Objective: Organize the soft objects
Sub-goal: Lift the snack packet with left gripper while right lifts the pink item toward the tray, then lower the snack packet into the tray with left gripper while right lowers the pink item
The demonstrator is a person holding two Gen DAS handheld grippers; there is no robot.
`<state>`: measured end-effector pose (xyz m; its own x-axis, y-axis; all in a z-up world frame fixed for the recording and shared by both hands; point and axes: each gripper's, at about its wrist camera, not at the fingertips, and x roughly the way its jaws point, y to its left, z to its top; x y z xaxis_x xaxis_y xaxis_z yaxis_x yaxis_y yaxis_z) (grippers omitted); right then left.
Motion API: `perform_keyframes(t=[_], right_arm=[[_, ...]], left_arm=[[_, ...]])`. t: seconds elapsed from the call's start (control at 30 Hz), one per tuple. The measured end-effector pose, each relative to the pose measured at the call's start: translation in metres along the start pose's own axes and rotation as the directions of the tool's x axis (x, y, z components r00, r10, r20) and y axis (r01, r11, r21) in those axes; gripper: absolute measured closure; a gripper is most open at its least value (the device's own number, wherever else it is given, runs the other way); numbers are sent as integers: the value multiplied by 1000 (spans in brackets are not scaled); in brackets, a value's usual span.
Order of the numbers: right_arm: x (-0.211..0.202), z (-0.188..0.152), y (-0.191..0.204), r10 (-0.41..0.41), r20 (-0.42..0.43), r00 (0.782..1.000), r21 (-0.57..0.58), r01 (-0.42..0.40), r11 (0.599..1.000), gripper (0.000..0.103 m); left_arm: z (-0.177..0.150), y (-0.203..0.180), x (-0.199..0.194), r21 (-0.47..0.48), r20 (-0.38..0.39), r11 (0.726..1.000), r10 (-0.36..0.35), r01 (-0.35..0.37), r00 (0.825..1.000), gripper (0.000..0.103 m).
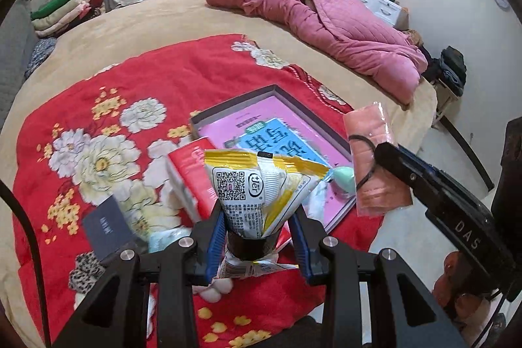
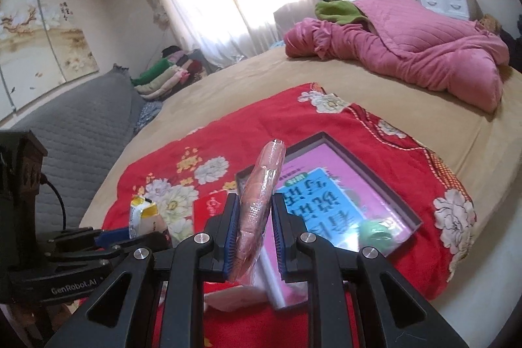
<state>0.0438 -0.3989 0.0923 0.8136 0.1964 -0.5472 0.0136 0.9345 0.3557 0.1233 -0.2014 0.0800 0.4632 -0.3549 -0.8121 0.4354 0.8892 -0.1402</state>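
**Both claws hold soft packets above the red blanket**

The white and yellow packet [image 1: 261, 188] stands upright between the blue pads of the left claw [image 1: 257, 237], which is clenched on its lower part; a printed code square faces the left wrist camera. The same packet [image 2: 143, 214] shows from the right wrist view as a crumpled yellow-topped edge sticking up from the left claw [image 2: 107, 235].

The pink wrapped packet [image 2: 261, 204] sits edge-on and slightly tilted between the pads of the right claw [image 2: 251, 237], which grips it by its lower half. From the left wrist view it is a flat, clear-wrapped pink packet [image 1: 375, 158] held up by the right claw [image 1: 385, 152], with a thin black cord looped in front of it.

Below both packets lies a shallow dark tray [image 1: 235, 106] holding a pink and blue book [image 1: 277, 132]; a small mint-green object [image 1: 342, 181] rests on the book's near corner. A red and white pack [image 1: 192, 175] lies just beside the tray, behind the yellow packet. A dark grey card [image 1: 104, 224] lies near the left claw.

All of this rests on a red flowered blanket [image 1: 163, 77] spread over a beige bed [image 1: 163, 18]. A crumpled pink quilt [image 1: 326, 22] lies at the far side of the bed.
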Motion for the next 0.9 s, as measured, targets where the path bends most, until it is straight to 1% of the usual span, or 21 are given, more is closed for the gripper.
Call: perform_keyframes(t=[0.23,0.43,0.63,0.9], right_arm=[[-4,0,-34,-30,20,999,56,29,998,83],[-1,-2,-56,-55,19,998,90,53,995,83],[9,-10,-66,-80,-10,997,94,80,992,83],[25,-20,-78,-77,-50,996,116,83,990,83]], left_arm=[[14,-29,30,43,-35,999,-15,17,999,66],[24,-42,62,55,-66,998,-12,15,998,66],[30,-53,93,76,-113,997,16,-7,993,66],[37,-71,128,127,-158,992,43,-23,986,66]])
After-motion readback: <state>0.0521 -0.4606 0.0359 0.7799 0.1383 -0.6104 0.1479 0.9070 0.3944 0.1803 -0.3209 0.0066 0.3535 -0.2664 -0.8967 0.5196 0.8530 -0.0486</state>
